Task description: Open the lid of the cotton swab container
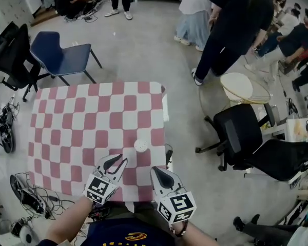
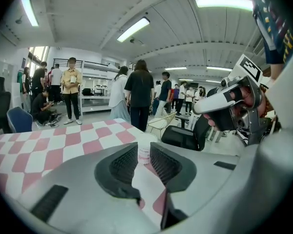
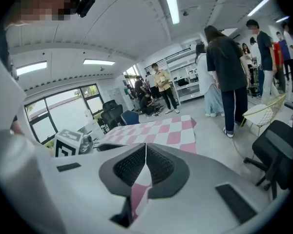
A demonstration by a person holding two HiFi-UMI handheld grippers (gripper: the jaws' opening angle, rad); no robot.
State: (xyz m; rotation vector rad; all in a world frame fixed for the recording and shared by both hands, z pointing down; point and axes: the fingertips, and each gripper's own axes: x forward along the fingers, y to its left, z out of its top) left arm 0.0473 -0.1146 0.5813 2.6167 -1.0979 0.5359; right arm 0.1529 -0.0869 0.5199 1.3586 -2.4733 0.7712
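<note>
A small round white cotton swab container (image 1: 140, 146) stands with its lid on, near the right front of the pink-and-white checkered table (image 1: 66, 122). My left gripper (image 1: 118, 161) sits just short of it at the front edge, jaws parted a little and holding nothing. In the left gripper view the container (image 2: 145, 149) shows through the narrow gap of the left gripper (image 2: 144, 162), beyond the pads. My right gripper (image 1: 157, 171) hovers at the table's front right, to the right of the container, with its jaws shut and empty. In the right gripper view the right gripper (image 3: 145, 154) points across the table.
A blue chair (image 1: 61, 55) stands behind the table, and a black office chair (image 1: 241, 132) is at the right beside a round white wire stool (image 1: 244, 86). Several people stand at the back right. Cables (image 1: 28, 196) lie on the floor at the left.
</note>
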